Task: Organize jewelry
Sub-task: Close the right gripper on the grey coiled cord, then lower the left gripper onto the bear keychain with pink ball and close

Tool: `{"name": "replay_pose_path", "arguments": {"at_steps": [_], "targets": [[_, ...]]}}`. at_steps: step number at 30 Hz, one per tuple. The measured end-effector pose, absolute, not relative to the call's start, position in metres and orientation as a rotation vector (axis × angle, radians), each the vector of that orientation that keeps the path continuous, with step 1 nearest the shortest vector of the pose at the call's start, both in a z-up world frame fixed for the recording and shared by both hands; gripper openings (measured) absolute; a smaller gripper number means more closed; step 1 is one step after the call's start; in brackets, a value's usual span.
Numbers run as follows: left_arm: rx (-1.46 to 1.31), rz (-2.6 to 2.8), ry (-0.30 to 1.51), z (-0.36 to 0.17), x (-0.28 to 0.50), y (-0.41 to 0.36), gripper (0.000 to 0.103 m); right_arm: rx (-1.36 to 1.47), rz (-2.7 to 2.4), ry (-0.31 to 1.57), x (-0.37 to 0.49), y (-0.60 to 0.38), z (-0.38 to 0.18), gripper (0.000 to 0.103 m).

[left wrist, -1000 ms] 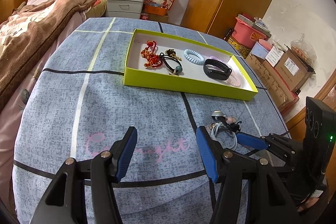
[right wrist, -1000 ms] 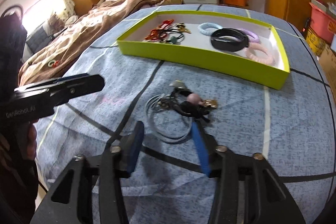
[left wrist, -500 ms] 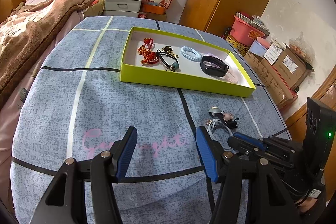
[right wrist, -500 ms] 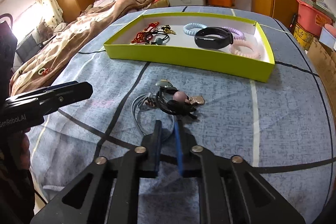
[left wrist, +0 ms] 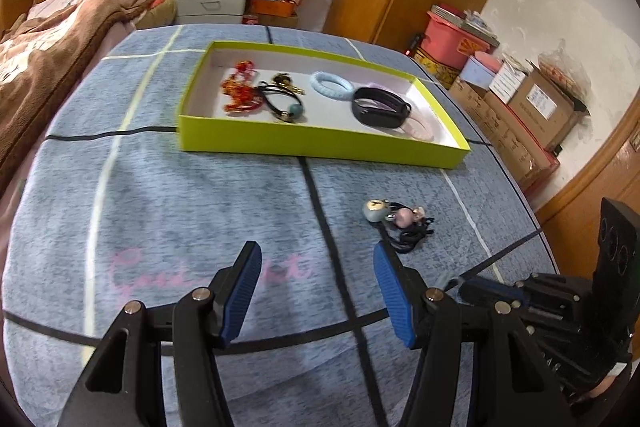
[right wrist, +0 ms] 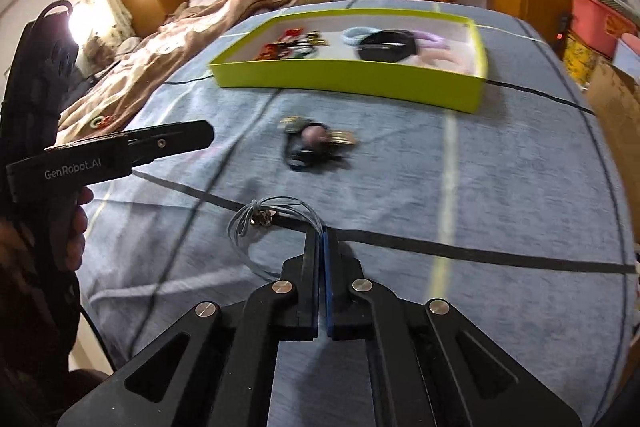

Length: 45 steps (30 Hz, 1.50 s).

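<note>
right gripper [right wrist: 321,241] pinching grey cord bracelet [right wrist: 256,223], apparently lifted

Matt card tray [left wrist: 320,151] on woven cloth cover [left wrist: 200,211] (slightly mottled)

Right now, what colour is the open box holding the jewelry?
Lime green outside, white inside: the box shows best in the left wrist view.

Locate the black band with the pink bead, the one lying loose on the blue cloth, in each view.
Left wrist: the band lies right of centre, below the green tray, just past the open left tool's right finger.
Right wrist: the band is blurred, just left of centre, between the tray and the shut right tool, which pinches a grey cord.
Shared landmark: the tray's near wall.
</note>
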<state>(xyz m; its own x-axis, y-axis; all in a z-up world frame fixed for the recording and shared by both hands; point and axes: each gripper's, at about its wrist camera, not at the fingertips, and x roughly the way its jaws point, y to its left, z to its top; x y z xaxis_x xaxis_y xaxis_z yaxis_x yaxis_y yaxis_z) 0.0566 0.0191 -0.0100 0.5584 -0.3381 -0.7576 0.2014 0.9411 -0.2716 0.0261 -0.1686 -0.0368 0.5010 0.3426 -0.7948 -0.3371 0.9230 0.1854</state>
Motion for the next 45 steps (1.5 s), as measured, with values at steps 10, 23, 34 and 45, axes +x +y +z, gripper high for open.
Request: {"name": "replay_pose_path", "arguments": {"at_steps": [10, 23, 34, 45], "targets": [[-0.094, -0.383, 0.94, -0.015, 0.071, -0.015, 0.06, -0.02, 0.219, 0.929, 0.043, -0.213, -0.034, 0.002], [-0.047, -0.397, 0.957, -0.019, 0.081, -0.036, 0.062, 0.024, 0.324, 0.872, 0.042, -0.221, -0.024, 0.06], [-0.011, -0.373, 0.945, -0.021, 0.088, -0.045, 0.063, -0.056, 0.327, 0.896, 0.048, -0.203, -0.039, 0.06], [-0.004, -0.408, 0.931, -0.02, 0.084, -0.053, 0.043, -0.065, 0.251, 0.867, 0.047, -0.201, -0.039, 0.048]]}}
